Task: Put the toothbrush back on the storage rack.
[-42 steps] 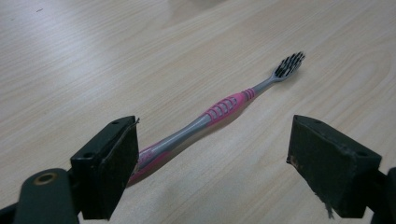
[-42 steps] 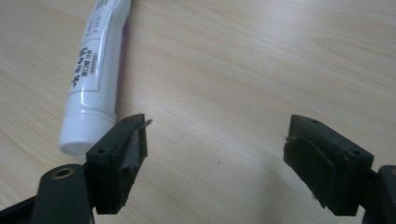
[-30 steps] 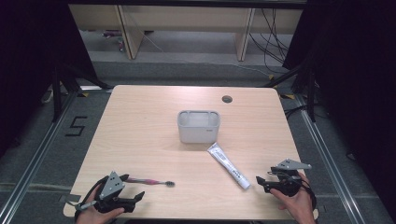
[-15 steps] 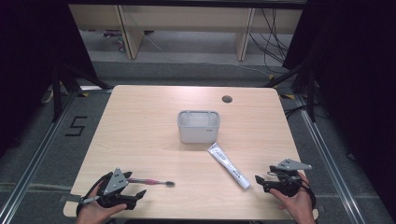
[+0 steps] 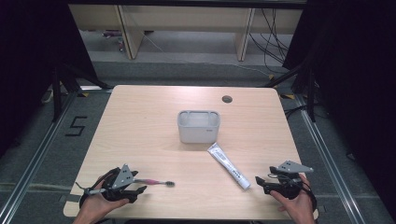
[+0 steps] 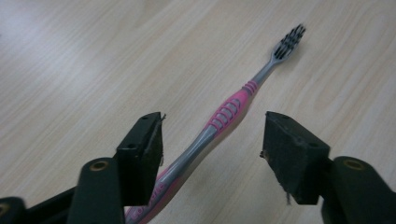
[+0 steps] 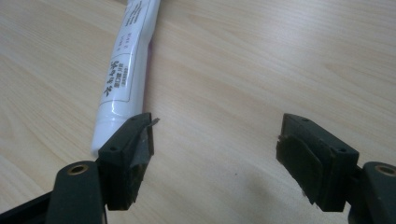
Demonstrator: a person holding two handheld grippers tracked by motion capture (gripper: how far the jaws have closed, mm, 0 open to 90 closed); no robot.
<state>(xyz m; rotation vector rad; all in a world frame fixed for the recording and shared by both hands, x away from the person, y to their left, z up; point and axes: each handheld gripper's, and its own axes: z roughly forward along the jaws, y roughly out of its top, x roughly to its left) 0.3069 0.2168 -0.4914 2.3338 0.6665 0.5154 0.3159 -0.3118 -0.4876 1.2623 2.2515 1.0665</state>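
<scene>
- The toothbrush [image 6: 229, 112] lies flat on the worktop [image 5: 140, 126] near its front left corner, bristle head pointing toward the middle, pink-and-grey handle running back under the left gripper [image 5: 122, 183].
- In the left gripper view the handle passes between the jaws, close beside one pad and apart from the other; the jaws have just been closing but do not yet press on it.
- The front edge of the worktop is just behind that gripper, so little room is left there.
- The toothpaste tube [image 5: 228, 165] lies flat and slanted, right of centre, one end near the right gripper [image 5: 273, 182].
- The right gripper stands with jaws apart over bare wood; the tube's end lies just outside one jaw, nothing between the pads.
- The grey box [image 5: 198, 126] sits at the centre, well apart from both grippers, with open wood on all sides.
</scene>
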